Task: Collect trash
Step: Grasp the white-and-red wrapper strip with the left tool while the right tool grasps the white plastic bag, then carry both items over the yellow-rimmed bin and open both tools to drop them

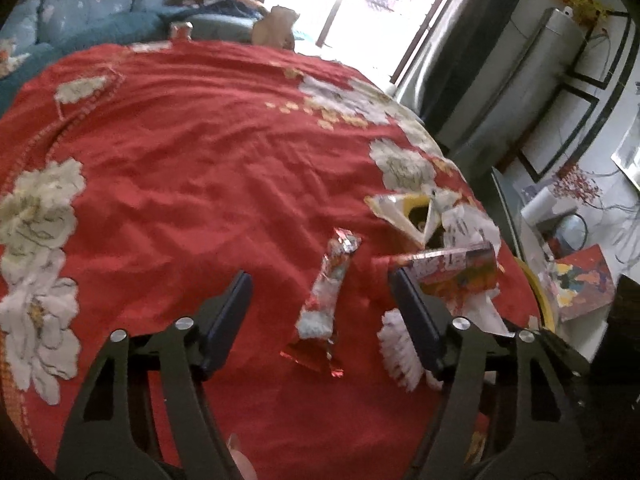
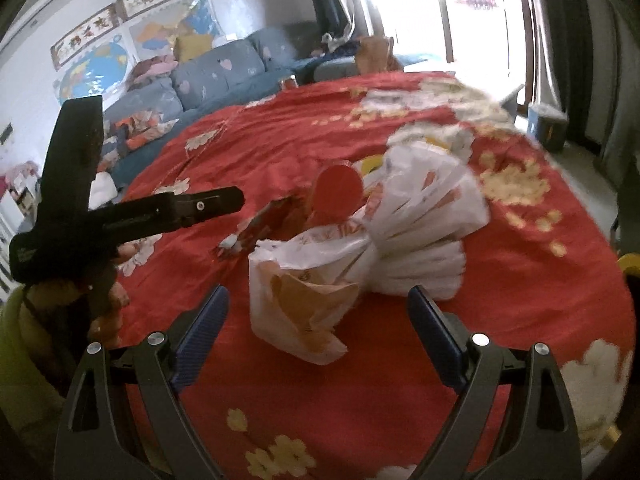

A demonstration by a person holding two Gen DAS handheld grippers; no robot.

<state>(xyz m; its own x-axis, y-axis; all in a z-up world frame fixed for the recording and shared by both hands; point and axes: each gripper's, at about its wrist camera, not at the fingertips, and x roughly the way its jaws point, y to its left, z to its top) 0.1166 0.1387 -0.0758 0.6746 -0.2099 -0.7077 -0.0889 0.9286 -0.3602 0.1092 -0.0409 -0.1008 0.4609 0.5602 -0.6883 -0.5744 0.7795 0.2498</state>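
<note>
Blown-out window [image 1: 360,4] glare; soft motion blur, fisheye bending, dark vignetted corners

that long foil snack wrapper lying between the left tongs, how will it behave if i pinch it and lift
The foil wrapper looks flat and torn open at its near end, so probably empty and very light. Its crinkled film suggests it will flop and crumple rather than stay stiff. The shiny surface may slip, so pinching mid-length seems safest.

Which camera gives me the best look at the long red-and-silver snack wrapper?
Left wrist view: the snack wrapper lies full length on the red cloth, between the open fingers of the left gripper. The right wrist view shows only a blurred red scrap that may be it.
</note>
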